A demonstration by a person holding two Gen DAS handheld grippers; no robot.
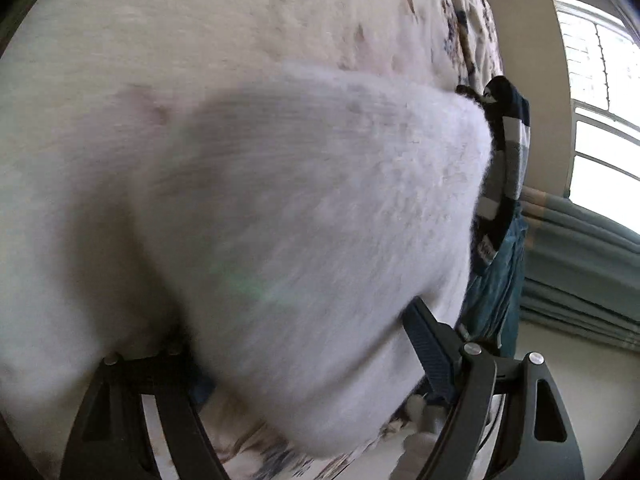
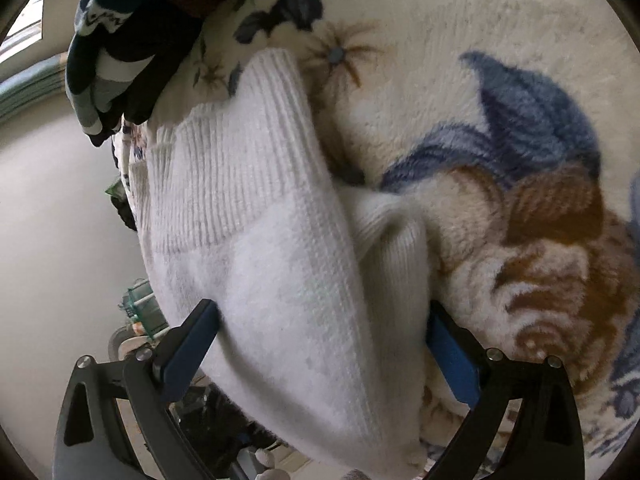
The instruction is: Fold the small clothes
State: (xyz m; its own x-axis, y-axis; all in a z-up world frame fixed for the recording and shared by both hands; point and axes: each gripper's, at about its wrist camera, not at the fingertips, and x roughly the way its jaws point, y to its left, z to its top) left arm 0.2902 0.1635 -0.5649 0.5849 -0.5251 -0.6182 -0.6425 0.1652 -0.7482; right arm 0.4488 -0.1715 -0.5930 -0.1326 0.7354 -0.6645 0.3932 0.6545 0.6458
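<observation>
Motion-blurred white sock [image 1: 304,216]

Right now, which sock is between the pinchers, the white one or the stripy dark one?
The white sock. It sits between the right gripper fingers, while the dark striped sock lies farther away on the flowery blanket.

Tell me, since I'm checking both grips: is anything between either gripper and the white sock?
Nothing visible. The white sock already sits between the right gripper fingers, and the left gripper has it between its fingers too. The striped dark sock lies off to the side on the floral blanket.
</observation>
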